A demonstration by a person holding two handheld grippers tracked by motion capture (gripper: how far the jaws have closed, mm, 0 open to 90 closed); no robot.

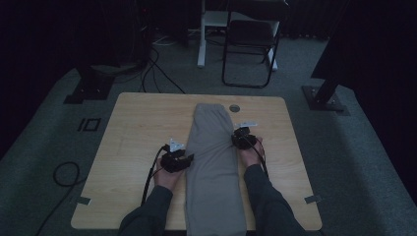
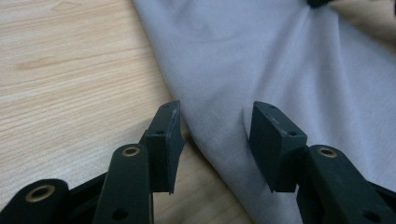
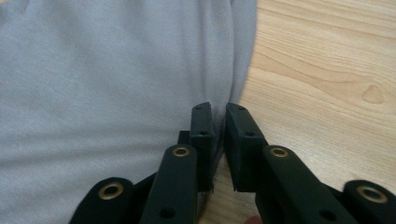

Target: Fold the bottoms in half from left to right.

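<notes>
grey cloth [image 1: 214, 167] lies folded in a long strip down the middle of the picture from above, from near the round hole [image 1: 234, 107] at the top of the wooden table [image 1: 142, 128] down past the bottom edge. its long way runs up and down the frame, so both hands sit across it, one on each long side.

left gripper [image 1: 186, 158] is at the left edge of the strip, about halfway down. in the left gripper view its jaws stand spread apart, with the cloth edge [image 2: 210, 126] lying between them, and the pads are not pressing on it.

right gripper [image 1: 237, 138] is at the right edge, a little higher in the frame. in the right gripper view [image 3: 219, 140] its jaws are almost together and seem to pinch the cloth edge in the thin gap.

i think the right side is ready to lift first, and the left needs to close.
</notes>
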